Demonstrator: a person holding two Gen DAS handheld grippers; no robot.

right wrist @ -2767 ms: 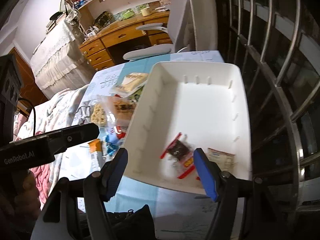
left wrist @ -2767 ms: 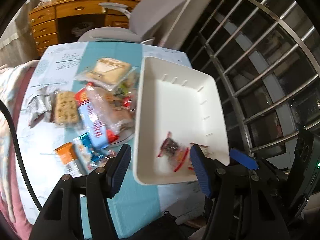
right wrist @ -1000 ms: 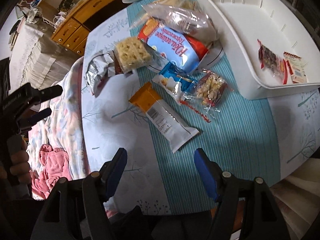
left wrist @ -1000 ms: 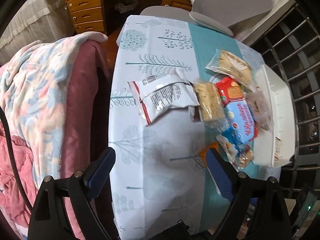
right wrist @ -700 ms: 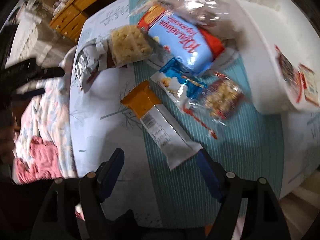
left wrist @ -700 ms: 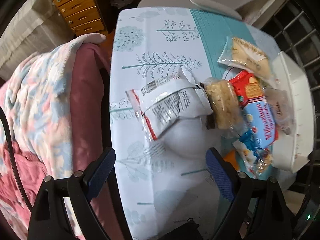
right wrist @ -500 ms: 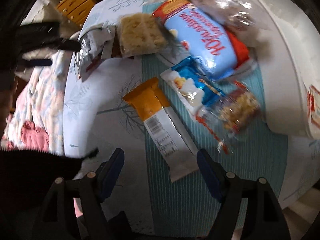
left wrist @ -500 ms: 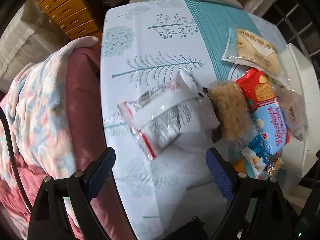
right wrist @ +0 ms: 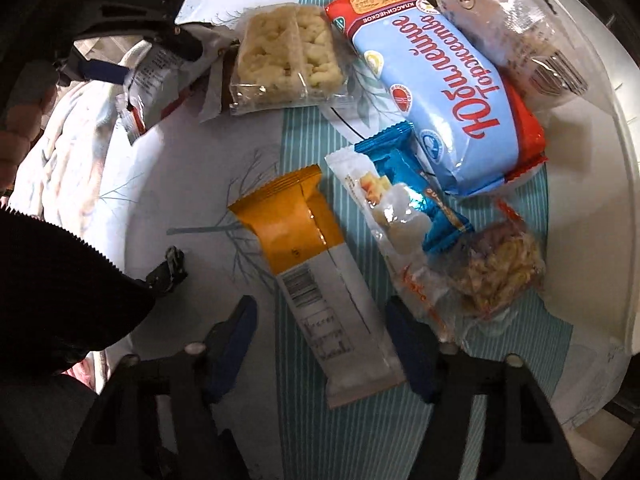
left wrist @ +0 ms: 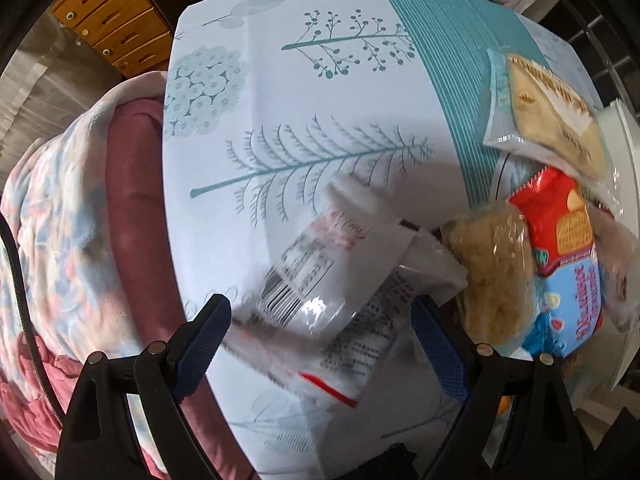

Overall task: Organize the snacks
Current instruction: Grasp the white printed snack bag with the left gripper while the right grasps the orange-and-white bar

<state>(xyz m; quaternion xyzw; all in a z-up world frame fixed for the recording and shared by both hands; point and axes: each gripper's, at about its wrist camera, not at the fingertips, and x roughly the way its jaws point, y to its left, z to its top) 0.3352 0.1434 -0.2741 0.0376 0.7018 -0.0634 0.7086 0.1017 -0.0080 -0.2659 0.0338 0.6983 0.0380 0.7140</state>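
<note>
My left gripper [left wrist: 320, 344] hangs open over a white snack pouch [left wrist: 320, 280] with a barcode and red trim; the pouch lies between its blue pads without touching them. A puffed rice cake [left wrist: 496, 272], a red and blue biscuit pack [left wrist: 568, 248] and a cracker pack [left wrist: 552, 108] lie to the right. My right gripper [right wrist: 324, 352] points down over an orange and white bar [right wrist: 316, 272]. Its jaws are closing, with the bar's white end between the pads and a gap on both sides. The white tray [right wrist: 592, 184] sits at the right.
Beside the bar lie a blue and white wafer pack [right wrist: 400, 196] and a clear nut brittle bag [right wrist: 500, 272]. A flowered pink blanket [left wrist: 72, 216] hangs off the table's left edge. Wooden drawers [left wrist: 116, 20] stand beyond. A person's dark sleeve [right wrist: 52, 288] is at the lower left.
Both grippers have sunk closer to the table. The left has come over the white pouch, the right over the orange bar. The right gripper's jaws have narrowed.
</note>
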